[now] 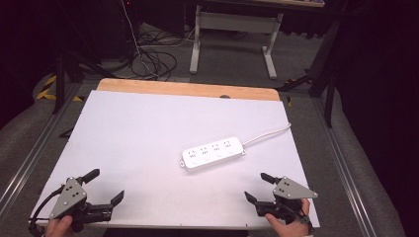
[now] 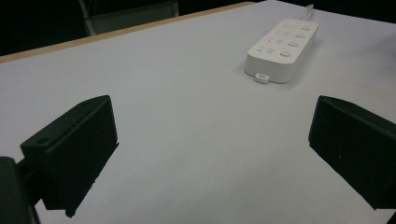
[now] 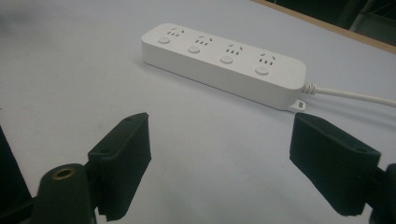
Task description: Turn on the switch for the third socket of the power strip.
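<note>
A white worktop (image 1: pixel 148 128) with a wooden far edge sits in a dim room, cables and a desk frame on the floor behind it. Near its middle right lies a white power strip (image 1: pixel 213 153), four sockets with buttons, flat on its back, its cord (image 1: pixel 267 134) trailing off the right edge. It looks rigid, light and smooth, so I would grip it across its narrow sides. My left claw (image 1: pixel 104 186) and right claw (image 1: pixel 257 187) rest at the near edge, both spread and empty. Nothing lies between them and the strip.
</note>
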`<state>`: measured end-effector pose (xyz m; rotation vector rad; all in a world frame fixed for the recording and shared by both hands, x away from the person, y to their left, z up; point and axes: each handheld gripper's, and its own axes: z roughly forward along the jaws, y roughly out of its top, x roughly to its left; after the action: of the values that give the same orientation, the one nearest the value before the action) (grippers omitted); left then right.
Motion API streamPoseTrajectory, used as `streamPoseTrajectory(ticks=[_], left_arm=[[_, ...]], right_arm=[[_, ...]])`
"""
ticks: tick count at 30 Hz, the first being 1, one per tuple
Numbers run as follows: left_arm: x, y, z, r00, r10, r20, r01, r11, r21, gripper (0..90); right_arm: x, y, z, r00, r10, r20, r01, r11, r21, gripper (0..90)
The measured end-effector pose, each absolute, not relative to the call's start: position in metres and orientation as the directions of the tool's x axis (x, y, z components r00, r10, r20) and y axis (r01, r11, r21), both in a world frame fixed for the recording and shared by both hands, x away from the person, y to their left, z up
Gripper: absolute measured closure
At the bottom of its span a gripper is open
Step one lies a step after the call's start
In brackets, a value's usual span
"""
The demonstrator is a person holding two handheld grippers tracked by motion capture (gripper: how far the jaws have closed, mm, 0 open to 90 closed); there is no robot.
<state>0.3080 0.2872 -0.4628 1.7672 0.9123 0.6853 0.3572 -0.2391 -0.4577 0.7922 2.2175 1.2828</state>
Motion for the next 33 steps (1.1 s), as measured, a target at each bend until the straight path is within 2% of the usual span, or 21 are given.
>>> streamPoseTrajectory(ticks=[33], left_arm=[[0.3067,0.2859,-0.4626,0.551,0.833,0.047,0.258,-0.224,0.940,1.6]], right_arm=[[0.3562,-0.2359,-0.4548,-0.755,0.649,-0.096,0.247,0.417,0.875,20.7]])
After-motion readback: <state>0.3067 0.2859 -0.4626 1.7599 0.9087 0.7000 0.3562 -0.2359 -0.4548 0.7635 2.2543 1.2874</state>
